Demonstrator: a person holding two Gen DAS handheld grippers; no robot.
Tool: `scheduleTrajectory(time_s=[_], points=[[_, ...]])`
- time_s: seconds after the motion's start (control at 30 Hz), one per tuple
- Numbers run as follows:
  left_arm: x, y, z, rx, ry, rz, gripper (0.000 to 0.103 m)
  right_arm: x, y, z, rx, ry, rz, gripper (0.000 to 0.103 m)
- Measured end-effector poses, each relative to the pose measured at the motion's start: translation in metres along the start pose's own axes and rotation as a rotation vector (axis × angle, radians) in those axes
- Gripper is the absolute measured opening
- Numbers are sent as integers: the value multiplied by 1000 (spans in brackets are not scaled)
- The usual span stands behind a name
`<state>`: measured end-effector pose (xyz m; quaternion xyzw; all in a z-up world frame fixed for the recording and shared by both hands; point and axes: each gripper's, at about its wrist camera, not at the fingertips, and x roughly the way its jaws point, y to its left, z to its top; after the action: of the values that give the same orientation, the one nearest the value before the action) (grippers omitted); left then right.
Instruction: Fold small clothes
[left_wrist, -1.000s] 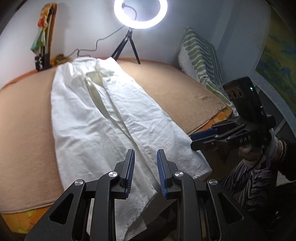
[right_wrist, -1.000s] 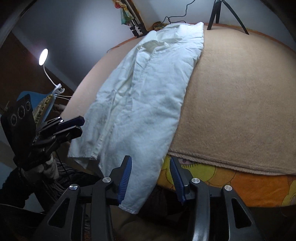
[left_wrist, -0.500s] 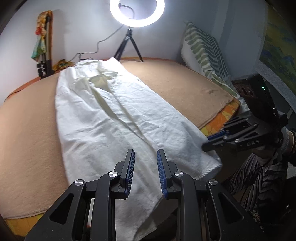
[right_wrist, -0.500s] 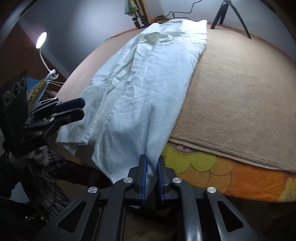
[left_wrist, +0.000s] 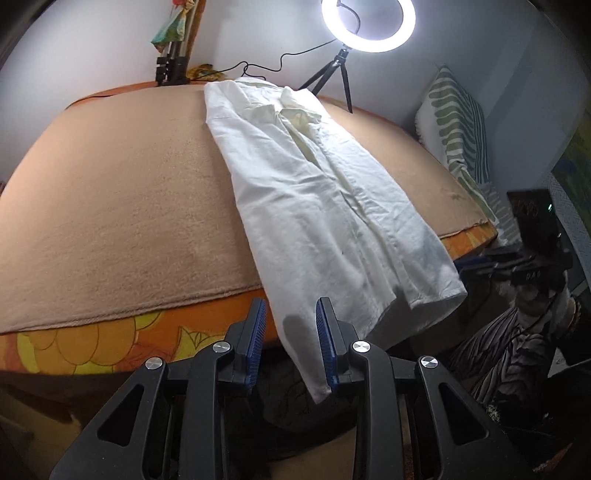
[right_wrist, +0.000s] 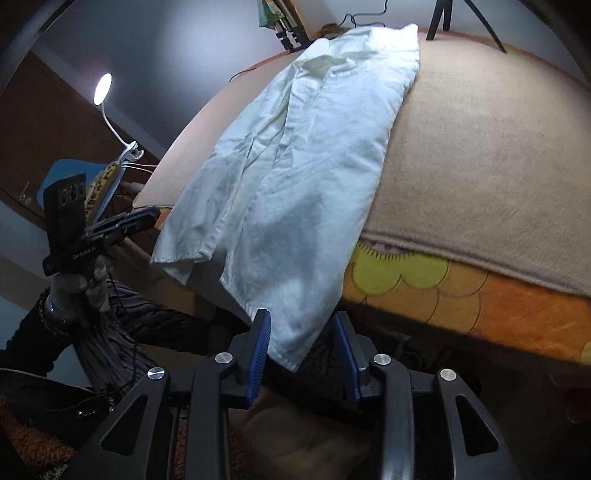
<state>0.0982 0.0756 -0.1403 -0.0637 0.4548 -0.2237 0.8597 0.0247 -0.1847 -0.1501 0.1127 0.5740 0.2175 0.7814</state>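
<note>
1 white shirt (left_wrist: 321, 206) on bed (left_wrist: 110, 206); 2 claws, left (left_wrist: 290, 332) & right (right_wrist: 302, 341), both opening, hem between.

A long white woven garment (left_wrist: 317, 206) lies lengthwise on the tan fleece blanket (left_wrist: 122, 206) that covers the bed. Its collar end lies nearest the lit white ring light on a black tripod (left_wrist: 367, 22). Its hem hangs over the blanket's near edge and past the orange and yellow printed sheet (left_wrist: 92, 339). The left gripper (left_wrist: 290, 325) frames one hanging hem corner; its jaws are opening, and neither pad presses the cloth. The right gripper (left_wrist: 476, 264) stands just beside the other hem corner. A green-striped white pillow (left_wrist: 458, 125) leans right of the garment.
</note>
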Motion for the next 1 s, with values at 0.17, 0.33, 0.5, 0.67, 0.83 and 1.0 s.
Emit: scheduleTrajectory(time_s=[0.17, 0.33, 0.5, 0.67, 0.83, 1.0], points=[[9, 2, -10, -41, 19, -14, 26, -23, 27, 37, -130, -126, -86, 35], [12, 13, -26, -151, 17, -62, 28, -11, 65, 94, -234, -215, -8, 33], [9, 32, -36, -303, -12, -134, 38, 48, 96, 126, -312, -171, -9, 32], [17, 51, -45, -461, -13, -275, 34, 97, 105, 134, -352, -86, -75, 32], [12, 42, -45, -416, -44, -291, 6, 108, 102, 135, -343, -49, -69, 31], [1, 26, -43, -253, -33, -166, 5, 112, 101, 126, -395, -17, -99, 31]])
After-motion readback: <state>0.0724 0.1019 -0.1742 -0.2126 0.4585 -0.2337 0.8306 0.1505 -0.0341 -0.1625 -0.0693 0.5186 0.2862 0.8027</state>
